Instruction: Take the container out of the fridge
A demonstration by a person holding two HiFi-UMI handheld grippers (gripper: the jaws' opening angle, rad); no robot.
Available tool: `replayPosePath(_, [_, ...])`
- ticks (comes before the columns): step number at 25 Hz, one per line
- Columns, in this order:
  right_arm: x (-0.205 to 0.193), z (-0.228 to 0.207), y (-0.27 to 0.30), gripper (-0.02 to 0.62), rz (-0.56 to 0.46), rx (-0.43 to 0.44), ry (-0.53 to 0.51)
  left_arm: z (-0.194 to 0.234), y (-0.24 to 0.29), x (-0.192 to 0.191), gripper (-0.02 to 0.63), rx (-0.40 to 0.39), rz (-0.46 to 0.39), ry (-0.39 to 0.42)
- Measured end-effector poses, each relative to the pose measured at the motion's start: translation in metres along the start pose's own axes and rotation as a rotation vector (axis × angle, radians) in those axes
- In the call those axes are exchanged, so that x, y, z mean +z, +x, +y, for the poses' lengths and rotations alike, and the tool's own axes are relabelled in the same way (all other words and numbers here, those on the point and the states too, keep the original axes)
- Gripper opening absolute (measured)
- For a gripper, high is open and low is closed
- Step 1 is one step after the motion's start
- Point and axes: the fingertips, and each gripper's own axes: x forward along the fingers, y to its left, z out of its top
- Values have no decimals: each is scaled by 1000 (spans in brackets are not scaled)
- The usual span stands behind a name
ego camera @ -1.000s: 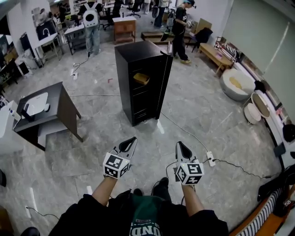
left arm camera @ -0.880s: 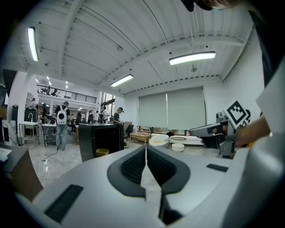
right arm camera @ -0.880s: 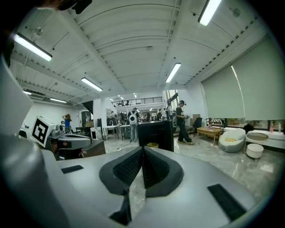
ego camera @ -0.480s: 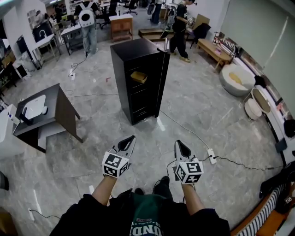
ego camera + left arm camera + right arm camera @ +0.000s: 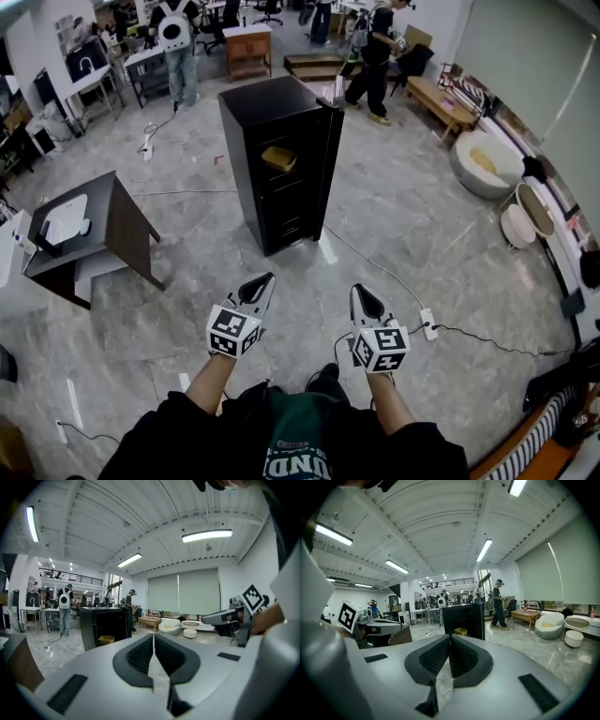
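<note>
Marble floor (image 5: 394,216) lies between me and the open black fridge (image 5: 265,103), its yellow container (image 5: 280,158) on an upper shelf. My left gripper (image 5: 266,280) and right gripper (image 5: 359,290) are closed, empty. It looks light and thin-walled; I'd pinch its rim gently.

Grey marbled floor (image 5: 403,225): bears black fridge (image 5: 281,112), door open; dark desk (image 5: 122,225); white power strip (image 5: 429,326) with cable. Fridge shelf: one yellow container (image 5: 279,157).
</note>
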Motion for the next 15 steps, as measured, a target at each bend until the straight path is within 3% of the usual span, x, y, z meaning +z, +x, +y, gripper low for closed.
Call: replayPosePath(15, [17, -66, 59, 37, 48, 154, -31, 3, 87, 17, 20, 113, 25, -28])
